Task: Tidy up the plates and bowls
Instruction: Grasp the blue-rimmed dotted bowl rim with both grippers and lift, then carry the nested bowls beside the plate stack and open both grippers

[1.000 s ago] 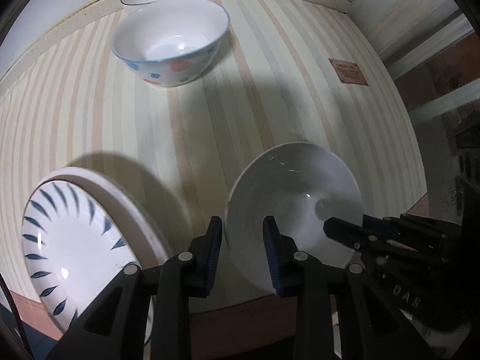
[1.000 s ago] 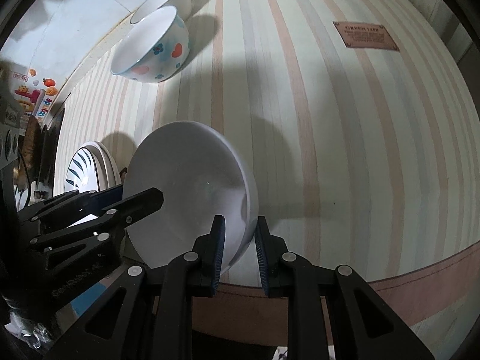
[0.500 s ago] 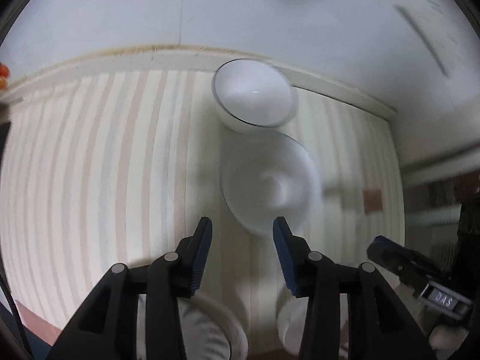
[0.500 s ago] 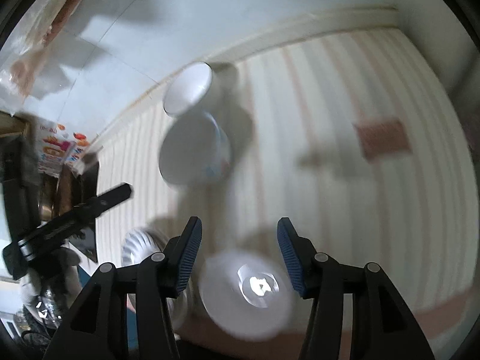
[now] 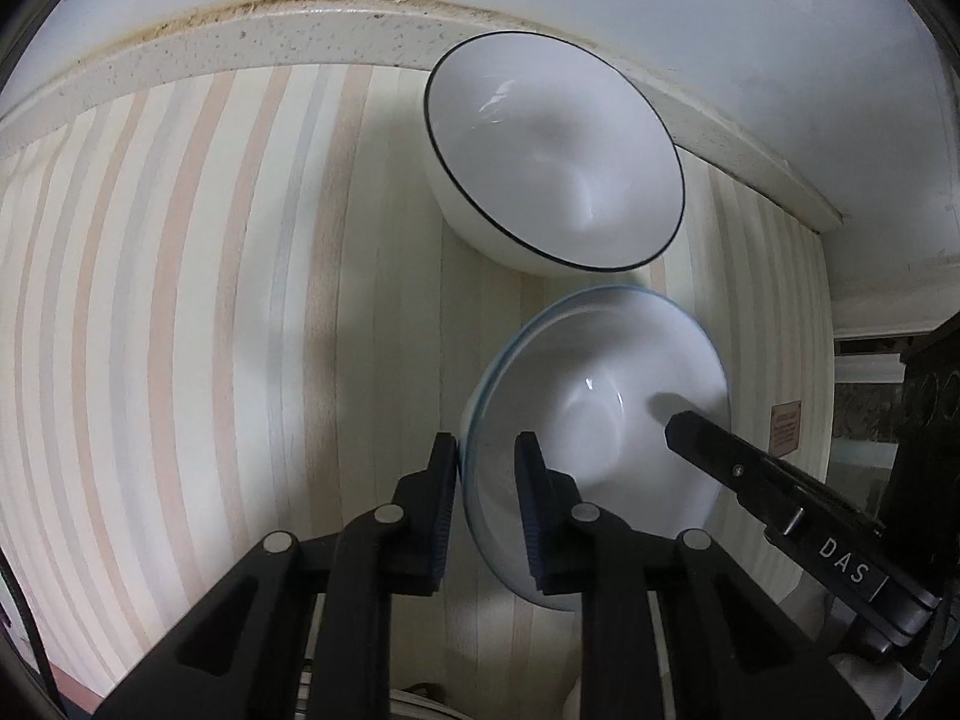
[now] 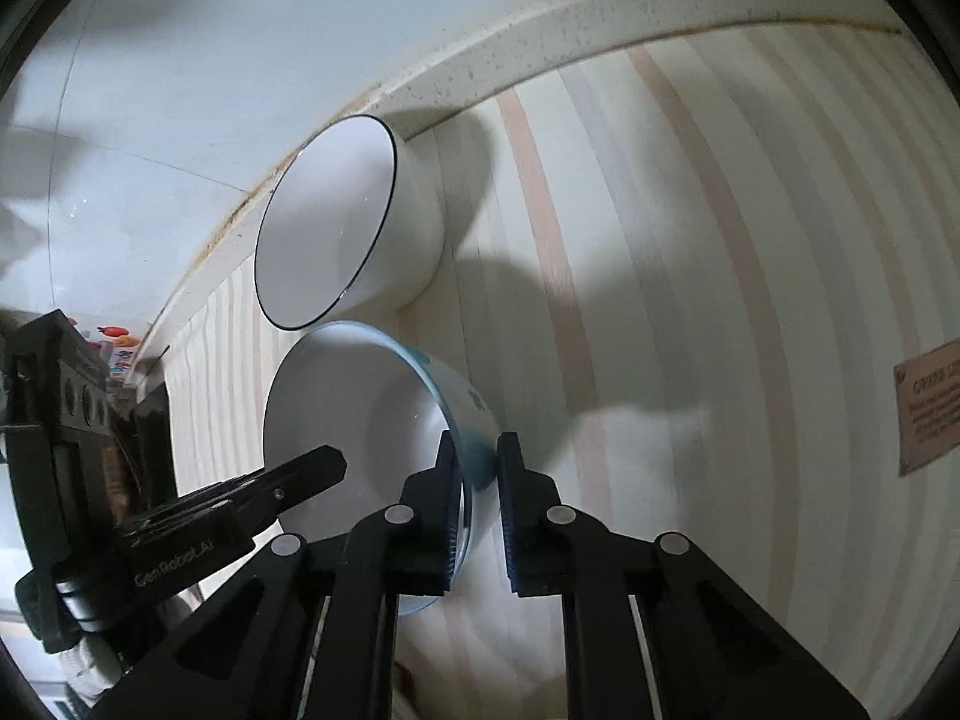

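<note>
Glossy white blue-rimmed ceramic bowl point(image 5: 600, 420): my left gripper point(image 5: 487, 456) and right gripper point(image 6: 478, 459) each clamp its rim. Black-rimmed white bowl point(image 5: 558, 162) just beyond.

The black-rimmed bowl point(image 5: 555, 165) looks like glazed ceramic, glossy and smooth, with small highlights inside. The blue-rimmed bowl point(image 5: 600, 414) has the same shiny white glaze. The striped table cover point(image 5: 180, 300) appears smooth and matt, like vinyl or laminate. The speckled ledge point(image 5: 240, 42) looks like stone, stained along its seam. The left gripper point(image 5: 486, 480) and right gripper point(image 6: 478, 480) are matt black plastic with metal rivets.
</note>
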`<state>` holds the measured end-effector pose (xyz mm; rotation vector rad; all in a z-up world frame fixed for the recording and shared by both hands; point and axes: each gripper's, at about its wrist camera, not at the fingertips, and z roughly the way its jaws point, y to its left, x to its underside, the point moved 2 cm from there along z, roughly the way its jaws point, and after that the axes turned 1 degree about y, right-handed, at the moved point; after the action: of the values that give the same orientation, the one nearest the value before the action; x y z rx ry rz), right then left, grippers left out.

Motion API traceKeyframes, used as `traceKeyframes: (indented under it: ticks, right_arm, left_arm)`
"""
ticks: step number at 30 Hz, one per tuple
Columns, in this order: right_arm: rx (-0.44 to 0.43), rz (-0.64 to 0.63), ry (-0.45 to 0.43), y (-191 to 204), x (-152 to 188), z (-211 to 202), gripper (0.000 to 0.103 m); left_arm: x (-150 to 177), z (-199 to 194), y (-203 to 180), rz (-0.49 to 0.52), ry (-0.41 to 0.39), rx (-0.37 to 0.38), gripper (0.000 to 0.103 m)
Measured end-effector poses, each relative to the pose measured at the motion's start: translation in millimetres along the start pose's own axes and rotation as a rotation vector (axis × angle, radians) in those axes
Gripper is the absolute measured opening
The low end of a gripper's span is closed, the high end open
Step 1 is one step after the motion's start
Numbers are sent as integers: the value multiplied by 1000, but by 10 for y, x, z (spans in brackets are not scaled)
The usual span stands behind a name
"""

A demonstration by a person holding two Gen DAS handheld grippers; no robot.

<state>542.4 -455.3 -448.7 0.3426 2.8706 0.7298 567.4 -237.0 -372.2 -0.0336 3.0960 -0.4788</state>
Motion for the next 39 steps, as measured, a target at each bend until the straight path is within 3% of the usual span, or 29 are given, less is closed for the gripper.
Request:
traceKeyframes:
  ticks: [6,12,18,25,33,39]
  right_arm:
    - [9,-42,-6,73,47,-73,13]
    - [3,-74,-46,114,200,-408,13]
    - [-2,-80,-89,65,464,-873,13]
    - [-11,-90,-122,-58,927,-1400,13]
    - [-18,-93,-123,-240,1460,-1746,13]
    - [-8,-75,-80,-424,1678,-1615,13]
  left_arm:
    - [38,-78,-55,6,-24,-7,17]
    - [222,-453,-299,58,-84,0,17]
    - [551,-848,-566,120,-122,29,17]
    - [1021,-1126,-841,210,-151,11,18]
    - [1414,-886,-967,241,-81,7,18]
    - [1585,-589,-922,234,-9,-19,18]
